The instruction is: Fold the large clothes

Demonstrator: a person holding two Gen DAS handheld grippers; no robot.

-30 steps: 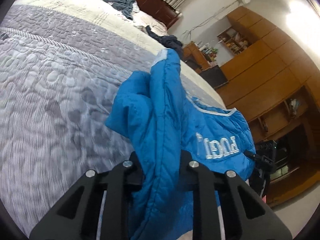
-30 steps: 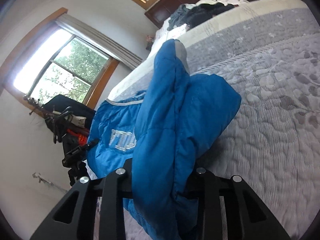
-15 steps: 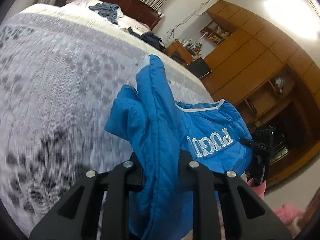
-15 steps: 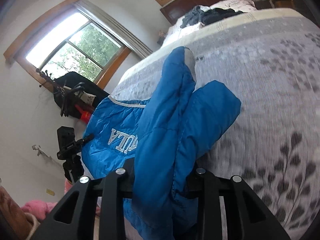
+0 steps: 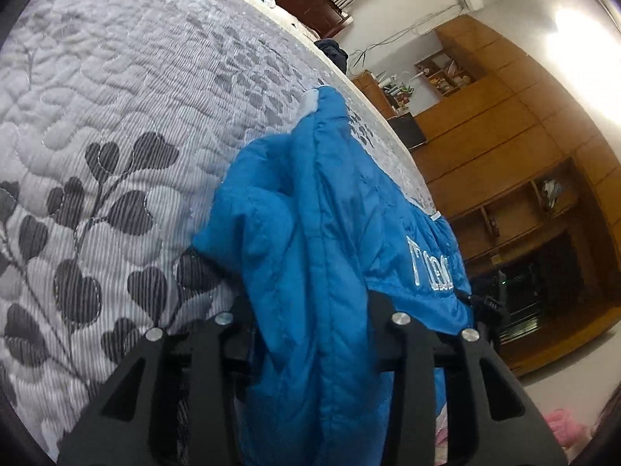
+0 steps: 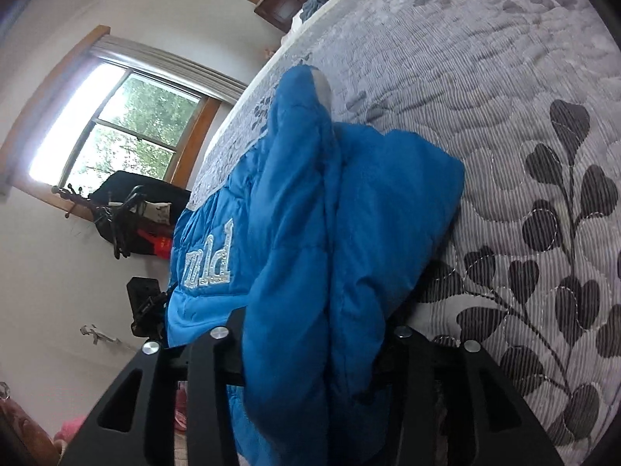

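left gripper (image 5: 310, 334) jaws clamped on quilted blue puffer jacket (image 5: 330, 233) | right gripper (image 6: 310, 341) likewise | jacket lowered nearer grey leaf-print quilted bedspread (image 5: 97, 136), near edge | laydown imminent

The grey quilted bedspread (image 5: 116, 124) is lying bare and open toward the head of the bed, giving room to pass on that side. The blue puffer jacket (image 5: 310, 252) is bulging up between each gripper's fingers and blocking the way straight ahead. Dark clothes (image 5: 330, 48) are sitting at the bed's far edge. Beyond the bed's side edges, a wooden cabinet (image 5: 504, 178) and a tripod (image 6: 145, 306) are standing.
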